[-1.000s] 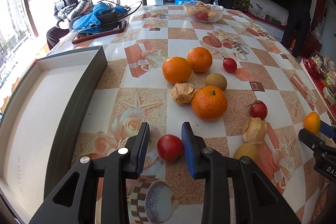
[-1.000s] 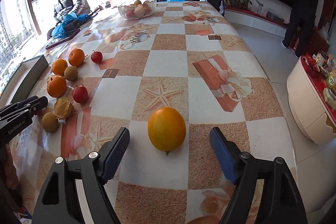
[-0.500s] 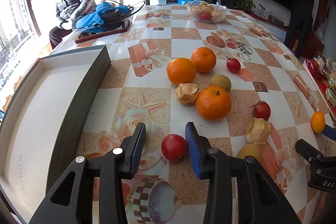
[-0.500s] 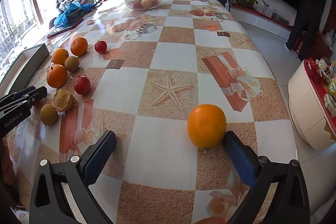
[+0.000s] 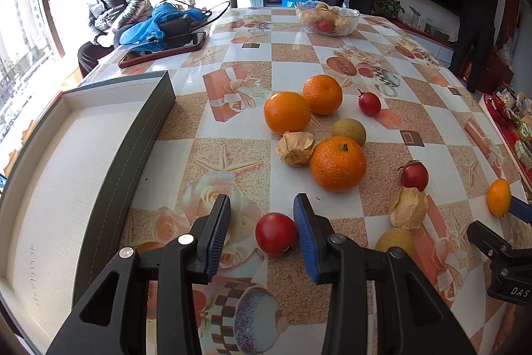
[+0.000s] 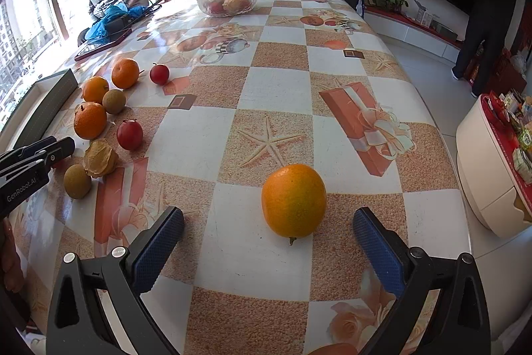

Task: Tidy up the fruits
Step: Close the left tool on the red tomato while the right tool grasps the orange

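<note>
red tomato [image 5: 276, 233] sits btwn left gripper [image 5: 261, 233] jaws, right pad touching, left pad clear. right gripper [image 6: 267, 240] jaws just opened wide round orange [image 6: 293, 200], no contact.

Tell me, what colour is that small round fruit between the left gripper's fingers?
Red, glossy like a small tomato. The left wrist view shows it best.
</note>
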Available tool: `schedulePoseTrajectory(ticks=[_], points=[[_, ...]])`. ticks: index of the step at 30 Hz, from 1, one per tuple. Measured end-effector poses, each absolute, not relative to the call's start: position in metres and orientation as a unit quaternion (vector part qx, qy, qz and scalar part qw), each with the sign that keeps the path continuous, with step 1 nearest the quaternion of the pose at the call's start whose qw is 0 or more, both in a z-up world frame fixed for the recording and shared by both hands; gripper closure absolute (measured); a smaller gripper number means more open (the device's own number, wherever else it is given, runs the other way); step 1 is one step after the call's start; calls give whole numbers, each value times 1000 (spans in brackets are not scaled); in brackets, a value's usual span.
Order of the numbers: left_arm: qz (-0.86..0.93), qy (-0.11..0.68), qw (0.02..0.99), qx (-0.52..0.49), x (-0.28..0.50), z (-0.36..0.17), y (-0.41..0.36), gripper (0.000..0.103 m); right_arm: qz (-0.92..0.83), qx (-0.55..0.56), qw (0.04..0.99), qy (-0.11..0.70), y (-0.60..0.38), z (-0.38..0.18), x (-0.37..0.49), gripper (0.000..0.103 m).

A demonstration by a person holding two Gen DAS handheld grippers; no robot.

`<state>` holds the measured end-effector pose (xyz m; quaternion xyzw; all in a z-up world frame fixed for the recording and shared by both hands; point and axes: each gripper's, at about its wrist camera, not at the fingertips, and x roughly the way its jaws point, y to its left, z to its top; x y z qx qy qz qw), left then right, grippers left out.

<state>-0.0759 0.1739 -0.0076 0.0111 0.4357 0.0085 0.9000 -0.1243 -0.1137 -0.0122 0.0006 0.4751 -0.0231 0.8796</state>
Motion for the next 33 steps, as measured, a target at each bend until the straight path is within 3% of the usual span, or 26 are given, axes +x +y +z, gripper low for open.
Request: schedulePoseTrajectory(ticks=[12,33], points=[[9,436,900,12,-75,-8,174,54,-23,0,880,475,-113,-12,-124,1],[9,438,899,13,-75,-7,175,53,-28,5,876,481,-114,-12,-120,3]])
